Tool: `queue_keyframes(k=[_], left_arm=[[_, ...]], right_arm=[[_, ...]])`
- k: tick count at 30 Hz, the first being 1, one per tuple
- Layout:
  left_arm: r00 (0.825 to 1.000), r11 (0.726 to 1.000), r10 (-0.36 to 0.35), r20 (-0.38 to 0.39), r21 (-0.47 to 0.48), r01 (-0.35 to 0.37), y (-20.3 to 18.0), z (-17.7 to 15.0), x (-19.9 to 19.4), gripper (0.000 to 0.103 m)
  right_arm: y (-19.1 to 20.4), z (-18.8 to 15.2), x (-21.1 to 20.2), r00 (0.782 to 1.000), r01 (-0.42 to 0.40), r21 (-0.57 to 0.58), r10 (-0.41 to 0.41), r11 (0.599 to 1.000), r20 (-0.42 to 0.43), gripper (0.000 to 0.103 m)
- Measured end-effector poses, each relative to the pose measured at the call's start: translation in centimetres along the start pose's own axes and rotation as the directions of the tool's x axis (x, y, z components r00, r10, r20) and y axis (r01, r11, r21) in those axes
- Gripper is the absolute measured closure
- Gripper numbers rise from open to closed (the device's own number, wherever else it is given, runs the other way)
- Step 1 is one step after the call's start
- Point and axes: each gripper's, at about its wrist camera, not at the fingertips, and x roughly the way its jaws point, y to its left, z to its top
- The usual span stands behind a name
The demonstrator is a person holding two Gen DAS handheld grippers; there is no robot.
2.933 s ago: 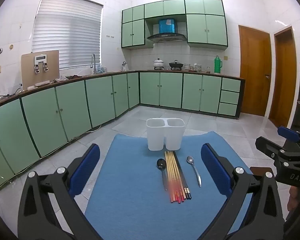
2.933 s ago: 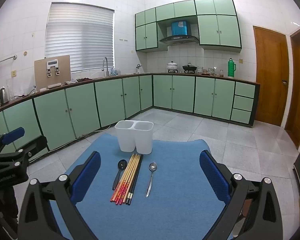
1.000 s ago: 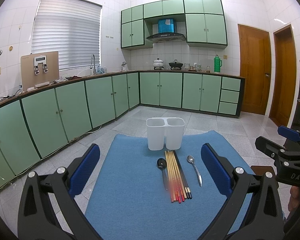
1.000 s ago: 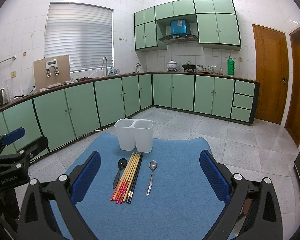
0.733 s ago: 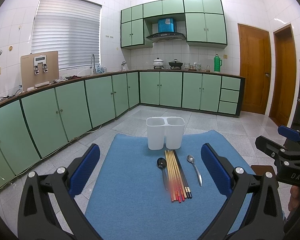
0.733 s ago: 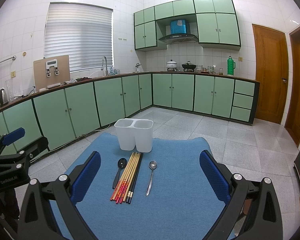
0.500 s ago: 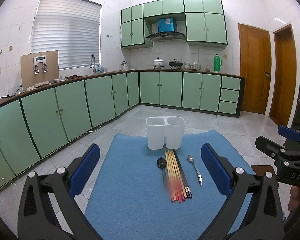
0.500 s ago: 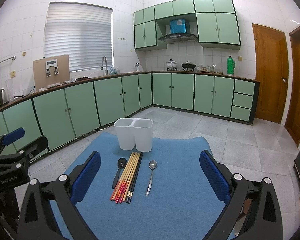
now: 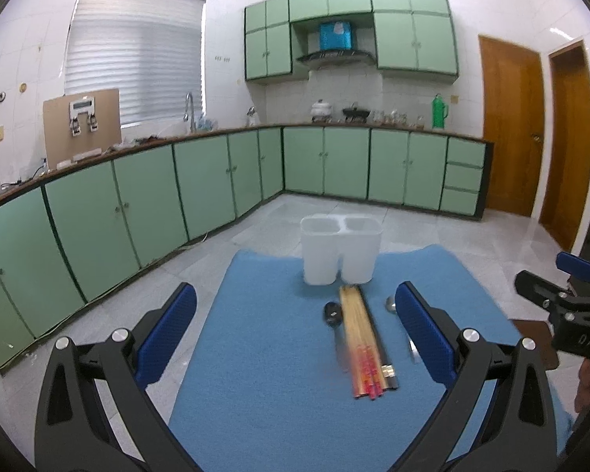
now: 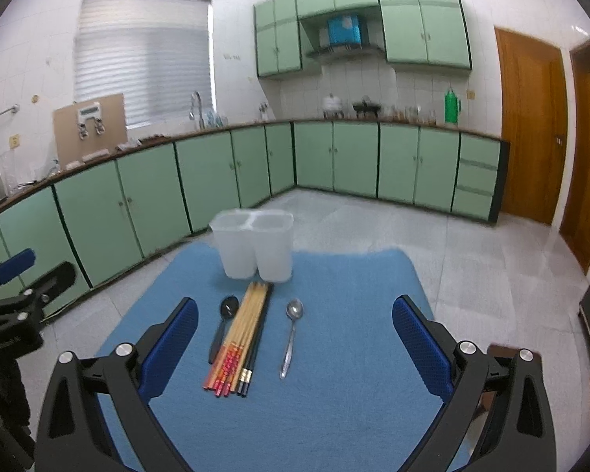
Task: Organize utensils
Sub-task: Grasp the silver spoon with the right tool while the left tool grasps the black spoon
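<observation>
A white plastic holder with two cups (image 10: 252,244) stood at the far end of a soft blue mat (image 10: 334,413) on the counter. Both cups looked empty.

Just in front of the holder lay a bunch of wooden chopsticks with red ends (image 10: 238,338). A pair of black chopsticks (image 10: 257,344) lay right against them on the right side. A black spoon (image 10: 222,324) lay just to the left of the bunch. A shiny metal spoon (image 10: 291,336) lay a little way to the right, apart from the chopsticks.

The left tongs (image 9: 295,336) were spread wide and held nothing. They hung above the near part of the mat. The right tongs (image 10: 295,344) were spread wide too, and held nothing. The chopsticks and spoons showed between their blue pads (image 10: 421,348), but nothing touched them.

Behind the mat were green kitchen cupboards (image 10: 145,192) and a brown wooden door (image 10: 531,126).
</observation>
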Motion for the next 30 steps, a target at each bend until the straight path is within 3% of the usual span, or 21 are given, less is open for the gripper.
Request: queue_keyframes(k=[5, 11, 23, 30], left_arm=[[0.993, 1.000, 0.029, -0.112, 0.014, -0.027, 1.1, -1.0, 5.7, 0.005], [0.971, 0.999, 0.038, -0.235, 0.020, -0.034, 1.8, -2.6, 11.7, 0.005], [0.933, 1.000, -0.012, -0.360, -0.005, 0.011, 2.6, -4.0, 19.8, 0.005], [0.909, 0.997, -0.068, -0.412, 0.003, 0.076, 0.5, -4.7, 22.8, 0.005]], right_arm=[[-0.9, -1.0, 6.9, 0.988, 0.031, 0.005, -0.030, 0.999, -0.154, 0.006], [-0.6, -1.4, 14.3, 0.955, -0.029, 0.035, 0.038, 0.999, -0.295, 0.008], [-0.3, -2.1, 24.6, 0.893, -0.049, 0.047, 0.064, 0.998, -0.445, 0.033], [-0.9, -2.7, 26.2, 0.864, -0.061, 0.073, 0.090, 0.995, -0.496, 0.067]])
